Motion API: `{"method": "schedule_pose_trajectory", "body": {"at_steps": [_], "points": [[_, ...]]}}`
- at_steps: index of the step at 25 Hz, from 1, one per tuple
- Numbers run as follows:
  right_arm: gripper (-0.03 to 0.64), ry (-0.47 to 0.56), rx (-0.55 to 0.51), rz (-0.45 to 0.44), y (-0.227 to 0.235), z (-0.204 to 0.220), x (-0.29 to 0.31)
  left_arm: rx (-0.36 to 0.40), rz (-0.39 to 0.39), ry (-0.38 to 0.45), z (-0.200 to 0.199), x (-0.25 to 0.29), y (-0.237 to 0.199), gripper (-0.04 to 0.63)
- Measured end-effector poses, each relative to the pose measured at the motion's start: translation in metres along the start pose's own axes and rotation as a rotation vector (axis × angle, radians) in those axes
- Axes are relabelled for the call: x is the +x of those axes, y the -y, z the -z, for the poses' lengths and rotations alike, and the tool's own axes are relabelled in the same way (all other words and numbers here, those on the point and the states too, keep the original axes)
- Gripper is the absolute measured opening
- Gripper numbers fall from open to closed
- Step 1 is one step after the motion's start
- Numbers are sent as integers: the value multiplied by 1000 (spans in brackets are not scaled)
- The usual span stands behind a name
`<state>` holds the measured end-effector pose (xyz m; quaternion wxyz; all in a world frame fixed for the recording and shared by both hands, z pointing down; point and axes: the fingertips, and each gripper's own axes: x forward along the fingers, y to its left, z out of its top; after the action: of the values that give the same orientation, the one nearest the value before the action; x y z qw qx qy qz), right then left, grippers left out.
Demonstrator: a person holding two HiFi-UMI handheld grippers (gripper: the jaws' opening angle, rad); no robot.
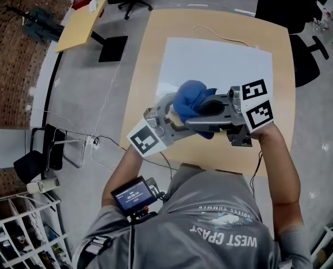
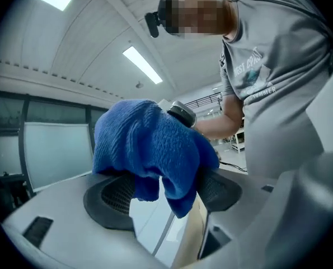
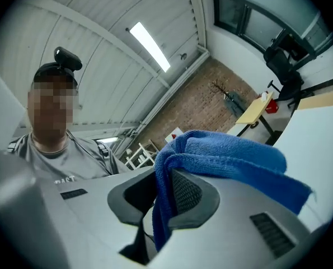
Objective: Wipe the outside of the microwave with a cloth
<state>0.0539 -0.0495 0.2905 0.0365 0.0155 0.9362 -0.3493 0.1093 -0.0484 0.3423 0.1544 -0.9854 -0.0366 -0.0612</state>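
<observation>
A blue cloth [image 1: 191, 97] is bunched between my two grippers, held above the wooden table [image 1: 278, 66]. My right gripper [image 1: 200, 121] comes in from the right and is shut on the cloth [image 3: 228, 156], with a fold pinched between its black pads [image 3: 188, 195]. My left gripper [image 1: 172, 108] comes in from the lower left. In the left gripper view its jaws [image 2: 166, 195] stand wide apart; the cloth [image 2: 149, 144] lies over them and hangs loose in the gap, and neither pad [image 2: 118, 198] presses on it.
A white sheet [image 1: 211, 60] covers the far half of the table. Black office chairs [image 1: 300, 15] stand at the right and the back. A small yellow table [image 1: 82, 24] is at the far left, a white rack [image 1: 20, 228] at the lower left.
</observation>
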Motion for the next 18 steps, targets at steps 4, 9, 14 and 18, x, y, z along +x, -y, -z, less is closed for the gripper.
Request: {"method": "schedule_pose_trajectory", "body": {"at_steps": [4, 9, 14, 18], "points": [[100, -129, -35, -36, 0, 8, 42, 39, 21, -25, 9, -31, 2, 321], [169, -118, -29, -58, 0, 4, 54, 32, -7, 1, 17, -55, -3, 152], [169, -6, -15, 26, 9, -19, 46, 46, -83, 69, 11, -74, -22, 84], [169, 99, -42, 116, 24, -47, 30, -59, -183, 106, 23, -98, -56, 78]]}}
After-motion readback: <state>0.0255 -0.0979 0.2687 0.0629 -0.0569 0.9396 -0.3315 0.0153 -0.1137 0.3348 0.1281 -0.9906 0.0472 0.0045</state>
